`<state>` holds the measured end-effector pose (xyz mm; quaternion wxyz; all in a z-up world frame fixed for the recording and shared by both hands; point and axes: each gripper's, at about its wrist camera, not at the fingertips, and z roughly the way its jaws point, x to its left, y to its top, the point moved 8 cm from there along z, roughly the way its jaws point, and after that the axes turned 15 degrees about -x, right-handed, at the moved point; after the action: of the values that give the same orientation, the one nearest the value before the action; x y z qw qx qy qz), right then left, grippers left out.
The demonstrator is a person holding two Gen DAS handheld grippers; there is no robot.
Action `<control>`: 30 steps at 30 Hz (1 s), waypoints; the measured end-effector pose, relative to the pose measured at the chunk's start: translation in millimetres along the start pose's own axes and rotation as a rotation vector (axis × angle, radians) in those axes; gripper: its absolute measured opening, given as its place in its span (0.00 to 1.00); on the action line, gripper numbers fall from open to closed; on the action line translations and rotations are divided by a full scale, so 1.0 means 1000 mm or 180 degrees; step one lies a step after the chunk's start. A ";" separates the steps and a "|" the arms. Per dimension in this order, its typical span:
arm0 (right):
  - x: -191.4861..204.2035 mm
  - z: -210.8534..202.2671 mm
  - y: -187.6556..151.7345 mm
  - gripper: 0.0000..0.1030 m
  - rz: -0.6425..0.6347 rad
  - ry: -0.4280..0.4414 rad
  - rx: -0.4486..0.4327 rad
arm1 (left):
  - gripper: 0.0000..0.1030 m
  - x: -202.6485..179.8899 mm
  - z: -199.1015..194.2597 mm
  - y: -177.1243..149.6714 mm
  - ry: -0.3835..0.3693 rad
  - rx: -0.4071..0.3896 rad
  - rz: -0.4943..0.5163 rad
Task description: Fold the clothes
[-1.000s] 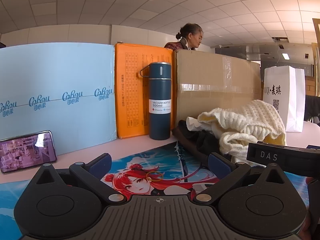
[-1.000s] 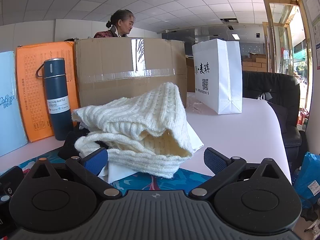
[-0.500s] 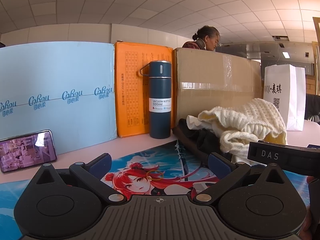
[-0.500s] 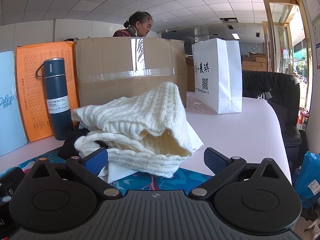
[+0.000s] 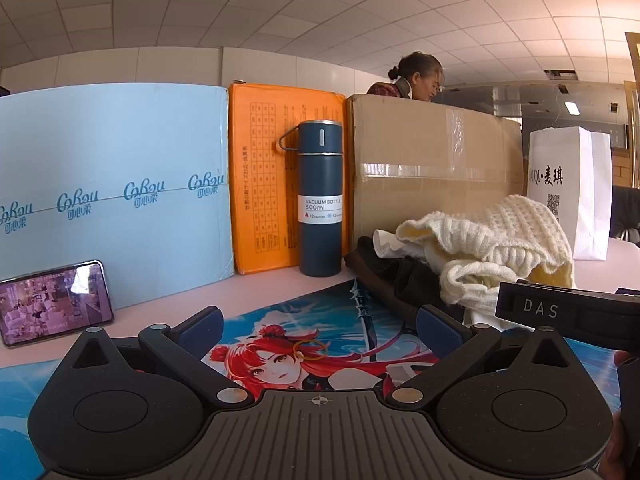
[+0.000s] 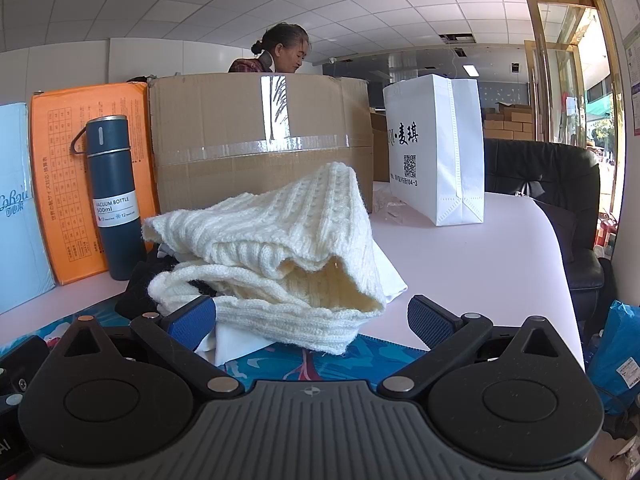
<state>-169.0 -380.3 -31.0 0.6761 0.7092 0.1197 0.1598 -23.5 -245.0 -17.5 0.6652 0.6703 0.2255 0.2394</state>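
With both the left claw (image 5: 318,330) and right claw (image 6: 312,320) spread apart and empty, the cream sweater (image 6: 280,248) at 12 o'clock is yet to be gripped, so a hem must be reached first.

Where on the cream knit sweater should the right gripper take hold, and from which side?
Take the thick folded hem of the cream knit sweater, coming straight in from the front. That edge overhangs nearest the open right gripper and seems thin enough to pinch.
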 end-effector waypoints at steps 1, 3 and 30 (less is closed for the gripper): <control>0.000 0.000 0.000 1.00 0.0000 0.0000 -0.0001 | 1.00 0.000 0.000 0.000 0.0000 0.0000 0.0001; 0.000 -0.001 0.000 1.00 0.0002 -0.0002 -0.0002 | 1.00 0.000 0.000 0.000 0.0001 0.0000 0.0003; 0.002 0.006 -0.007 1.00 -0.0046 0.0012 0.0167 | 1.00 0.003 0.006 -0.007 0.0094 0.0191 0.0036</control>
<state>-164.1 -384.9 -38.3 0.6582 0.7255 0.1303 0.1530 -17.2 -247.5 -24.7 0.6400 0.6877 0.2386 0.2461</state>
